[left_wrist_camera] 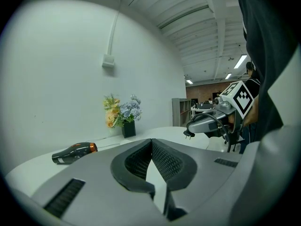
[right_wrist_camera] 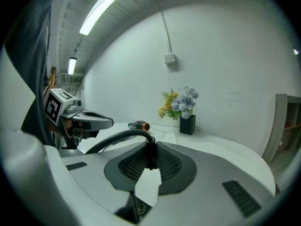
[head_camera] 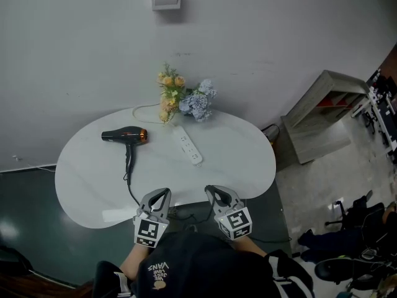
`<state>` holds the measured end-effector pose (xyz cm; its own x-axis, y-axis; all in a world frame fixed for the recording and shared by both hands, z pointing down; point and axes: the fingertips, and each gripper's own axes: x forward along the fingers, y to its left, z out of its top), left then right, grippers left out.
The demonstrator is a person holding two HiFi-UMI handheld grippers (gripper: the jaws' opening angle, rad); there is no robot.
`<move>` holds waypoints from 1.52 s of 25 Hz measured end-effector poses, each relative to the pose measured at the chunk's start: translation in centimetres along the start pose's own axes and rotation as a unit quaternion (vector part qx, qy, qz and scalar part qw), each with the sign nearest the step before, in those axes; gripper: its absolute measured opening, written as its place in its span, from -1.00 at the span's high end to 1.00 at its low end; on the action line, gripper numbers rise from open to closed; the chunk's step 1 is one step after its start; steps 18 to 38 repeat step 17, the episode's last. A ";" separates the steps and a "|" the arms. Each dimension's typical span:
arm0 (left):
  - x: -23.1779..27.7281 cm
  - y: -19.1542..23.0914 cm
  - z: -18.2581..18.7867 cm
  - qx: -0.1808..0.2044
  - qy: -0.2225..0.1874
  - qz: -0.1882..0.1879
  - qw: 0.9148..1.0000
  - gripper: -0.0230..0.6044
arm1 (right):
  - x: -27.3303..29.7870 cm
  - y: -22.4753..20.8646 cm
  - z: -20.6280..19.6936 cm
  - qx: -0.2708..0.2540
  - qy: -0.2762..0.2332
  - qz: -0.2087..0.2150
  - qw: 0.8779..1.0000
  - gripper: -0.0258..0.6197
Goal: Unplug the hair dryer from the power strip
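— Closest is the left tool (head_camera: pixel 160 194). How do its jaws stand?
— They are pressed together, and nothing is between them.
— And the right tool (head_camera: pixel 214 192)?
— It pinches the black plug (right_wrist_camera: pixel 151 156). The pins stick out in the air, and the cord (right_wrist_camera: pixel 120 134) bends away to the left.
— Where is the hair dryer (head_camera: pixel 126 135)?
— It lies on its side on the white surface (head_camera: pixel 242 160), left of the power strip (head_camera: pixel 187 145) and apart from it. Flowers (head_camera: pixel 185 99) stand just behind the strip, at the wall.
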<state>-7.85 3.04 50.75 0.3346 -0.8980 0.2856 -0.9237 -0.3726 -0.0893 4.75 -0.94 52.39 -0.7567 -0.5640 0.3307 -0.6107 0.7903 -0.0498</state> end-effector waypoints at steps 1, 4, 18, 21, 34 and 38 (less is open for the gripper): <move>-0.1 0.0 -0.1 -0.001 0.001 -0.001 1.000 0.87 | 0.0 0.0 0.0 0.000 0.001 0.001 1.000 0.71; -0.5 -0.1 -0.2 -0.006 0.004 -0.001 1.000 0.87 | 0.0 0.1 0.1 0.001 0.002 0.002 1.000 0.71; -0.6 0.2 -0.5 -0.009 0.007 -0.002 1.000 0.87 | 0.5 0.0 0.2 0.029 -0.006 0.004 1.000 0.71; -0.6 0.2 -0.5 -0.009 0.007 -0.002 1.000 0.87 | 0.5 0.0 0.2 0.029 -0.006 0.004 1.000 0.71; -0.6 0.2 -0.5 -0.009 0.007 -0.002 1.000 0.87 | 0.5 0.0 0.2 0.029 -0.006 0.004 1.000 0.71; -0.6 0.2 -0.5 -0.009 0.007 -0.002 1.000 0.87 | 0.5 0.0 0.2 0.029 -0.006 0.004 1.000 0.71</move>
